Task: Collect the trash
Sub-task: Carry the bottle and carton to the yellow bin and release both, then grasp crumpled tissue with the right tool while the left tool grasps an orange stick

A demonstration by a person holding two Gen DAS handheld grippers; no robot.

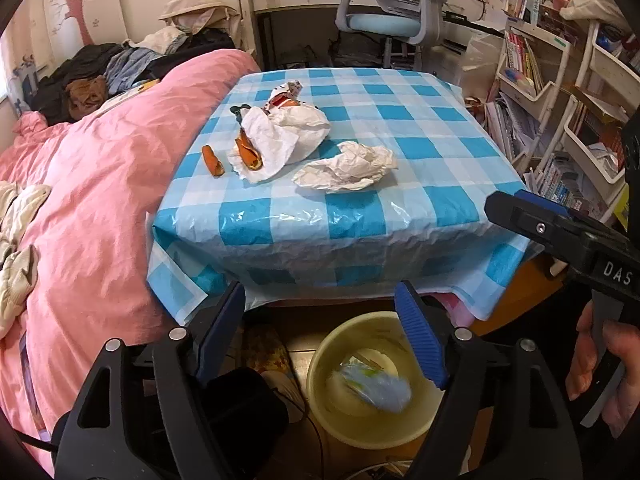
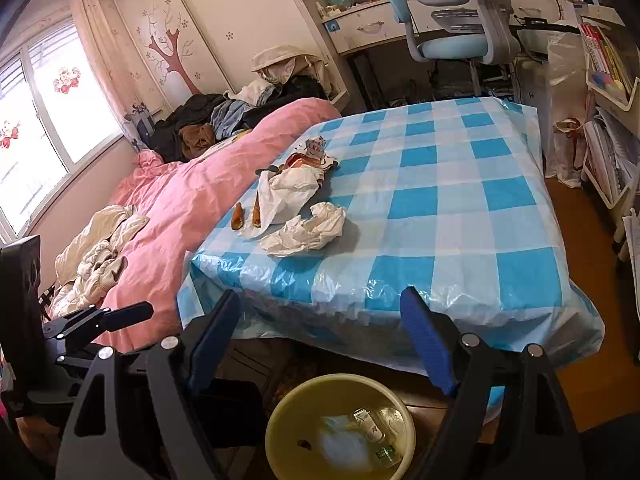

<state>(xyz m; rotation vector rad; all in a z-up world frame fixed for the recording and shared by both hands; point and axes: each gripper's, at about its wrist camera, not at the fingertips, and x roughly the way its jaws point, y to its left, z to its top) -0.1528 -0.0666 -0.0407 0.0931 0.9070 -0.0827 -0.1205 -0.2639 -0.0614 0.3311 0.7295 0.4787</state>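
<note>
On the blue-checked table [image 1: 404,120] lie a crumpled white paper [image 1: 348,168], a larger white wrapper [image 1: 292,136], two orange peels [image 1: 212,160] and a printed packet [image 1: 286,94]. A yellow bin [image 1: 316,356] stands on the floor below the table's near edge, with a blurred pale piece [image 1: 376,390] inside. Above the bin, my left gripper [image 1: 320,332] is open with nothing between its pads. My right gripper [image 2: 320,320] is open and empty too, over the bin [image 2: 276,412], which holds a small bottle [image 2: 370,424]. The crumpled paper [image 2: 308,232] lies beyond on the table.
A bed with a pink duvet [image 1: 100,200] presses against the table's left side. Bookshelves [image 1: 560,120] crowd the right, and a blue desk chair [image 1: 384,20] stands behind the table. The right gripper [image 1: 520,216] and a hand [image 1: 596,360] show at the right edge.
</note>
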